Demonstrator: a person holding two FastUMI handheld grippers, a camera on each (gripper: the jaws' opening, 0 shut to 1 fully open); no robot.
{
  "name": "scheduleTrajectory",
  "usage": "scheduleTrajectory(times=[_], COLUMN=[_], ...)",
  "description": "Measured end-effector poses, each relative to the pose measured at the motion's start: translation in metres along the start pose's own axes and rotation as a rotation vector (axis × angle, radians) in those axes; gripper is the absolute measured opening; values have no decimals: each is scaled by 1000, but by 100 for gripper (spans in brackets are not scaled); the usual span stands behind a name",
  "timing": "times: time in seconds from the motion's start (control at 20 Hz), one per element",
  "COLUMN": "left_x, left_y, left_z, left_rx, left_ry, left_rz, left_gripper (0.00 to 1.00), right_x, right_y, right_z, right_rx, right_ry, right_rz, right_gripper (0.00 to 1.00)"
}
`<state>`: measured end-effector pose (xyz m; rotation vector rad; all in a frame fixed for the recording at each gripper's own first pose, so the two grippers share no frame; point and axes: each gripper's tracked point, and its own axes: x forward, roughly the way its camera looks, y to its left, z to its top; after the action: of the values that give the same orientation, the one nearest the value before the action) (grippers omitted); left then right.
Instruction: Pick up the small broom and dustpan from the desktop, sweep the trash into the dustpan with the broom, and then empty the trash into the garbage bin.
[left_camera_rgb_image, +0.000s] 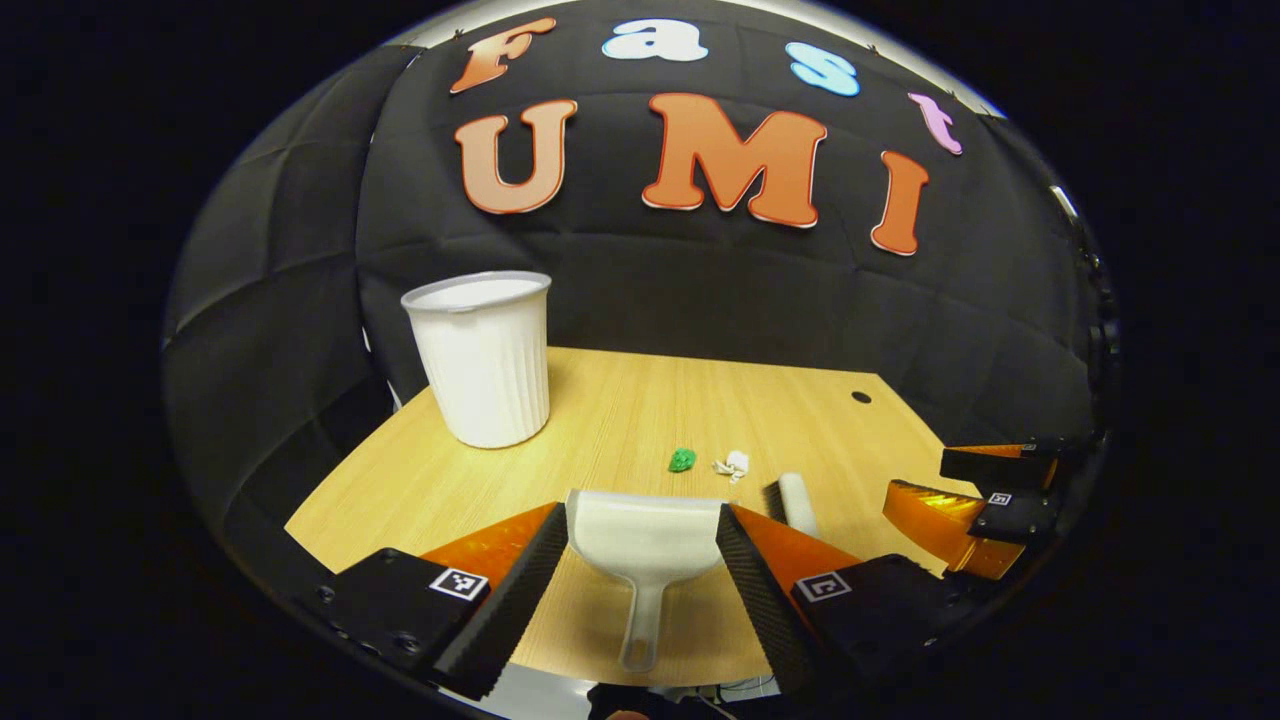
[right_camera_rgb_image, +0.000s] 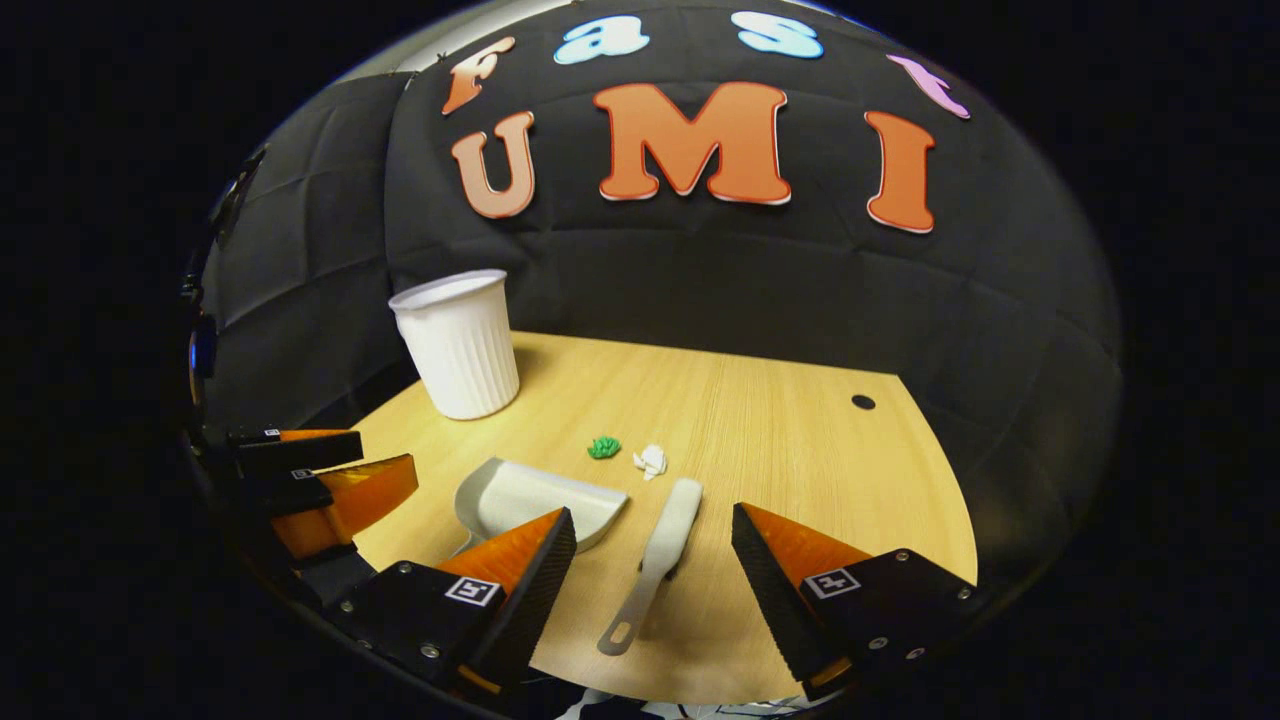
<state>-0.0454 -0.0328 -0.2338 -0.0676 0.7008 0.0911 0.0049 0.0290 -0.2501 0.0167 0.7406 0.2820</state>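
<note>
Tongs (left_camera_rgb_image: 640, 560) gape above dustpan (left_camera_rgb_image: 645, 540); others (right_camera_rgb_image: 650, 570) above broom (right_camera_rgb_image: 660, 545).

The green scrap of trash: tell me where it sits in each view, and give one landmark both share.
Left gripper view: green scrap lies on the desktop, just beyond the dustpan, left of the white scrap.
Right gripper view: it lies beyond the dustpan, left of the white scrap.
Shared landmark: the white ribbed garbage bin, back left on the desktop.

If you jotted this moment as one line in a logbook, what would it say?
stage: before pickup | left gripper: open, dustpan ahead | right gripper: open, broom ahead | trash: on desk | bin: upright
</note>
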Motion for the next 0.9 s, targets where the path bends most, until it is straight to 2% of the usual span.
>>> scheduleTrajectory(times=[0.2,0.35,0.6,0.9], left_x=[31,44,58,67], left_y=[1,1,3,4], left_z=[-47,-81,-120,-127], left_rx=[-35,-13,-49,-45], left_ry=[163,310,511,663], left_rz=[-61,-73,-115,-108], left_gripper=[95,97,98,98], right_x=[27,43,62,80], right_y=[9,11,10,5], right_z=[-38,-66,-103,-130], right_rx=[53,89,105,148], right_ry=[168,273,414,539], right_rz=[-15,-35,-63,-71], right_gripper=[95,95,95,95])
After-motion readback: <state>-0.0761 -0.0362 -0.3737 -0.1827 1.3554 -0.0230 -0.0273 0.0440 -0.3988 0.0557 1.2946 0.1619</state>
